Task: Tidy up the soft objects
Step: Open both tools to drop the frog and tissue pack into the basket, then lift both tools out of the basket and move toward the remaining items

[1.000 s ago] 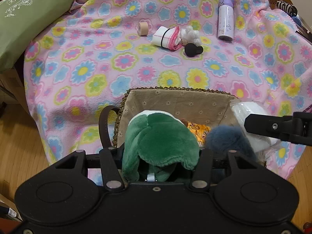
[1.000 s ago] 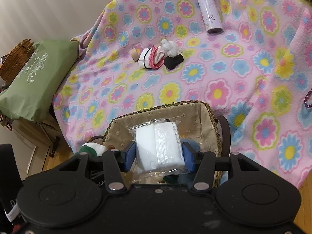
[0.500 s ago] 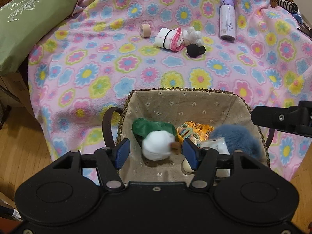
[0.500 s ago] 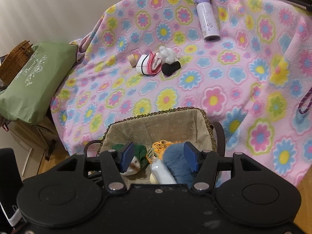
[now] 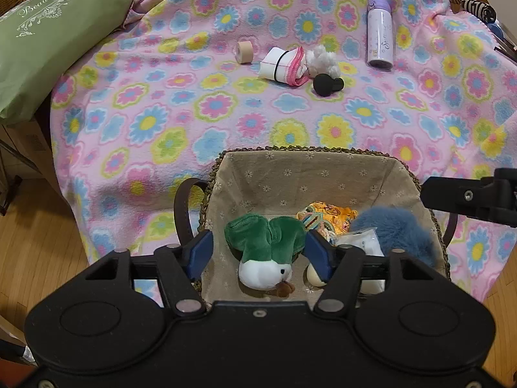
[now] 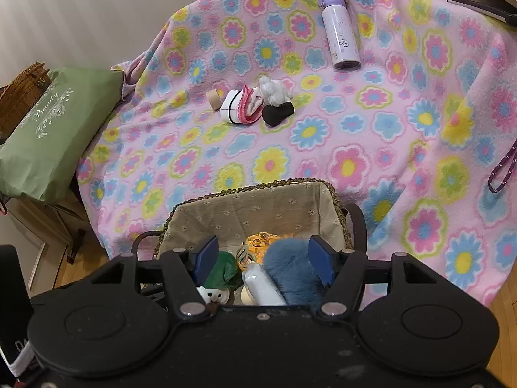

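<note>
Fingers of the left gripper and right gripper stand parted and empty, having just been opening; no pad presses on anything. Just beneath and between the left fingers lies the green plush toy, loose in the lined basket; light and yielding, it is probably best pinched across its thick body. Beside it, toward the right fingers, rest a blue fur pouf and a slippery-looking wrapped white roll. Beyond the basket's far rim, the flowered blanket offers open room. Farther still lie a rolled white-and-pink cloth, a white fluffy tuft and a black sponge, all apparently compressible. Farthest stands a rigid lilac bottle, well apart.
</note>
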### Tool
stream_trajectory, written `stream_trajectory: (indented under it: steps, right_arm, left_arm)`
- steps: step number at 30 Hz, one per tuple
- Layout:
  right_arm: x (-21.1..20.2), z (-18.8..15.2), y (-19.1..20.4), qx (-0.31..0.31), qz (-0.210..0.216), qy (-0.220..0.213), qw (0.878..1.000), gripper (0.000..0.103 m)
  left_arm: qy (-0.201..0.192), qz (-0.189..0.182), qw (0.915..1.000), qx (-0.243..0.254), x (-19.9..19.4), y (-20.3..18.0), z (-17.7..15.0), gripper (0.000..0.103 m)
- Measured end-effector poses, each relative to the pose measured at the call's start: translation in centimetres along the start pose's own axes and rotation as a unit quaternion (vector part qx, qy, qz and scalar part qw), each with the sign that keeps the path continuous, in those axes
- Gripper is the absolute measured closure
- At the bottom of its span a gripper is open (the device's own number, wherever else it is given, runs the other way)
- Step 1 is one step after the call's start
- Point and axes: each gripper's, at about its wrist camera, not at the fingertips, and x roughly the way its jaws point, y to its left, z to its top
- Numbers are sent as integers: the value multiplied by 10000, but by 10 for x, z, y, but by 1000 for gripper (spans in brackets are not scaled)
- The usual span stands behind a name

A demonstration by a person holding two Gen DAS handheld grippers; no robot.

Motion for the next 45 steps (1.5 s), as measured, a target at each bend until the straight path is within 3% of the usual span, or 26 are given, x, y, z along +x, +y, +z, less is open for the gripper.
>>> stream_trajectory:
  steps: [13,23,33,45]
  right_arm:
    - [0,3,0,-125,-51,-15,9999,38]
    - [-4,15,-1,-440,-196,-323,9983,30]
    - [8,47,-3,-774,-413,-711,9936,25]
    - [68,89,-16,-1014,-517,-721,9909,22]
  left_arm:
    - [-22,25,10000,-35,0,0,1,40]
    - [-158,96,9998,48,-3,4,9,37]
    - [-512,331,9977,300,-3,19,41,33]
    - [-786,569,9937,562,34,29,89,30]
